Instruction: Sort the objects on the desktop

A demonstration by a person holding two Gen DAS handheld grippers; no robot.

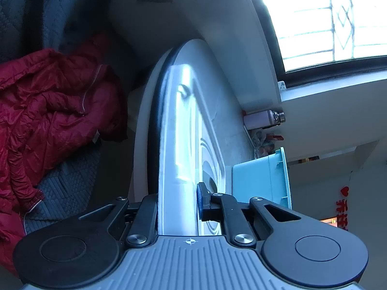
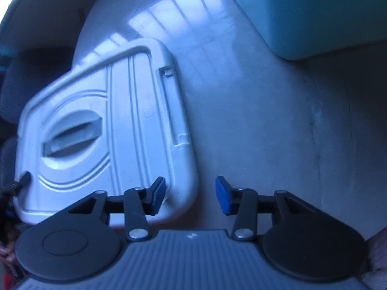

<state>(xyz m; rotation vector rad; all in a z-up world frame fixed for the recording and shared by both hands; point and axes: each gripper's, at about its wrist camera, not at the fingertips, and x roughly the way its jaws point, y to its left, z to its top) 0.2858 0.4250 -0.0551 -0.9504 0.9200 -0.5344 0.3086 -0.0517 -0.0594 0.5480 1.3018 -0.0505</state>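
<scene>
1. Between the fingers of the left gripper (image 1: 179,203) sits one white lid (image 1: 186,145), seen edge-on in the left wrist view; the gripper is clamped on its rim, and the blue pad of one finger (image 1: 201,197) presses on its patterned face.
2. Close before the right gripper (image 2: 191,194) the same lid (image 2: 106,130) shows its whole face. The two fingers stand apart and hold nothing: one finger is over the near corner of the lid, the other over the bare table (image 2: 266,120).
3. At the far left edge of the lid in this view, a dark fingertip of the left gripper (image 2: 23,178) grips the rim.
4. The lid is a rounded rectangle of white plastic, with a raised border, curved grooves and one oval recessed handle.
5. Further away, I count one light blue box (image 1: 258,178) on the table, near the lid but apart from it.
6. Beyond it there is one pink bottle (image 1: 261,118) with a metal cap.
7. On the far left lies one red jacket (image 1: 48,120), on dark quilted fabric.
</scene>
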